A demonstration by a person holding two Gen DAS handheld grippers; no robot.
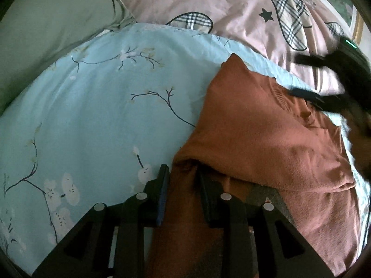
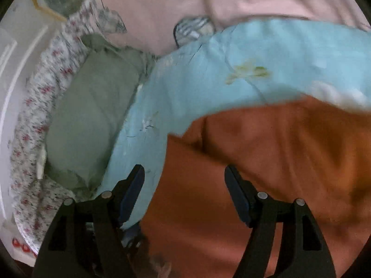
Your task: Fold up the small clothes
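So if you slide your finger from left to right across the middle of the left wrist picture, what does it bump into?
Plain green pillow → light blue flowered sheet → rust-orange knitted sweater → the blurred black right gripper at the right edge.

In the left wrist view we see open blue quilt (image 1: 104,106) filling the left and centre of the frame, free for a claw to pass. The sweater (image 1: 266,139) covers the right half. A green pillow (image 1: 46,34) bounds the upper left, a pink duvet (image 1: 220,11) the top. The right claw (image 1: 308,76), blurred, blocks the upper right edge.
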